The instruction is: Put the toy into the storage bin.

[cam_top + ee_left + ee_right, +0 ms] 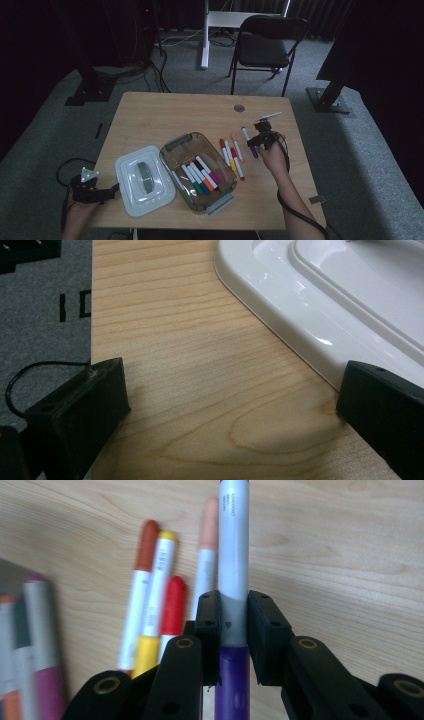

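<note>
My right gripper (254, 143) is shut on a purple marker (246, 134) with a white barrel, right of the loose markers (231, 155) lying on the wooden table (165, 112). In the right gripper view the pads of my right gripper (233, 615) press the purple marker (233, 555) on both sides, above red, yellow and peach markers (157, 580). A clear container (176, 141) holds several markers. My left gripper (109, 193) stands open at the table's left edge beside the white lid (144, 180). Bare wood lies between the tips of my left gripper (232, 390), with the lid (320, 305) at upper right.
A black folding chair (262, 47) and a white desk leg (205, 35) stand on the grey carpet beyond the table. A round grommet (239, 108) sits near the table's far edge. The left gripper's cable (65, 167) hangs off the left side.
</note>
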The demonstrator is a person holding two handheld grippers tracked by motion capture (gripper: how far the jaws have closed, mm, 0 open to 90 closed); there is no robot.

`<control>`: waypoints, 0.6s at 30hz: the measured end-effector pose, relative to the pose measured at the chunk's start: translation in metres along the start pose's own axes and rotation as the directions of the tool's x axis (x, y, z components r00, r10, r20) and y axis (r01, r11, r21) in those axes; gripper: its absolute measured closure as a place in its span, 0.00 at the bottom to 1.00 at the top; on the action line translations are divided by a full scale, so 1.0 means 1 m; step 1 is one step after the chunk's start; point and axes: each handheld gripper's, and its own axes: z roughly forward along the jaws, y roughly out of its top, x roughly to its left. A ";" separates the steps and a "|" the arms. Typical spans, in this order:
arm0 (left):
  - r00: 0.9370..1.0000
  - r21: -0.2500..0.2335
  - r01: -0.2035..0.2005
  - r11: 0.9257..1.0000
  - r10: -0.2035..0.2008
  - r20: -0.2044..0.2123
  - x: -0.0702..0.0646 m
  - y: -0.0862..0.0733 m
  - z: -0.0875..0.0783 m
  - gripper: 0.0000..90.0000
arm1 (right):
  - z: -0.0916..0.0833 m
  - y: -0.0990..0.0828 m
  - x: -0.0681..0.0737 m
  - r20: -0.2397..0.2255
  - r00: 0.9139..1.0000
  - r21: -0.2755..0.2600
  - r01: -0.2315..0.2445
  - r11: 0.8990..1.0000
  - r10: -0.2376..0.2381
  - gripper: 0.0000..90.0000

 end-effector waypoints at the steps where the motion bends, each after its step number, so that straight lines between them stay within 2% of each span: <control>1: 1.000 0.000 0.000 1.000 0.000 0.000 0.000 0.000 0.000 0.01 | -0.003 0.000 0.001 -0.008 1.000 -0.009 0.010 1.000 -0.010 0.85; 10: 1.000 0.000 0.000 1.000 0.000 0.000 0.000 0.000 0.000 0.01 | -0.040 0.000 0.025 -0.042 0.997 -0.074 0.063 0.995 -0.066 0.85; 15: 1.000 0.000 0.000 1.000 0.000 0.000 0.000 0.000 0.000 0.01 | -0.052 -0.001 0.035 -0.055 0.995 -0.094 0.077 0.993 -0.082 0.85; 18: 1.000 0.000 0.000 1.000 0.000 0.000 0.000 0.000 0.000 0.01 | -0.064 -0.002 0.048 -0.077 0.992 -0.111 0.091 0.990 -0.100 0.85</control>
